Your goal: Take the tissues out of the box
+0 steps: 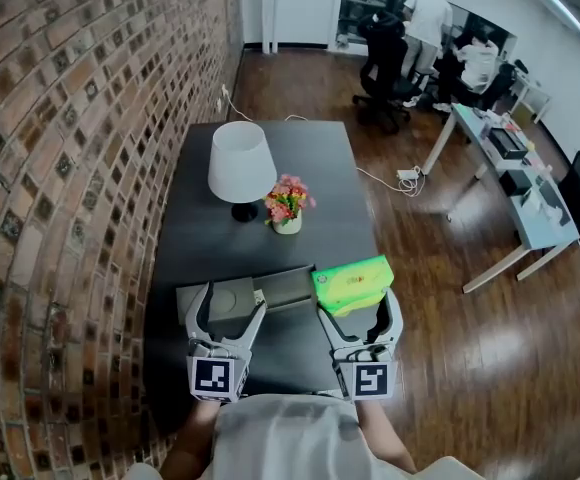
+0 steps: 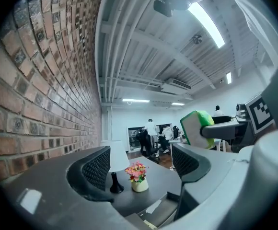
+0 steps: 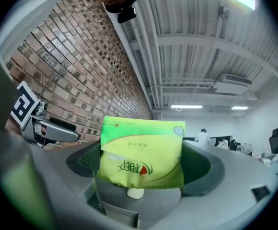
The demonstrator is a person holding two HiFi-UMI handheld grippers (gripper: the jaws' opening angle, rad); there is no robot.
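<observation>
Pinching one green plastic tissue pack [image 3: 141, 150] between its pads, the right gripper [image 1: 358, 308] holds it lifted at three o'clock of the single open grey box [image 1: 280, 288]. The left gripper [image 1: 231, 300] is empty, its fingers apart. One pack is out; whether more remain inside, I cannot tell.

tissue pack [image 1: 350, 280] near end hidden behind right gripper [image 1: 358, 306] jaws; box [image 1: 288, 288] interior partly blocked by left gripper [image 1: 230, 300]; forearms [image 1: 190, 444] cut off at bottom edge
</observation>
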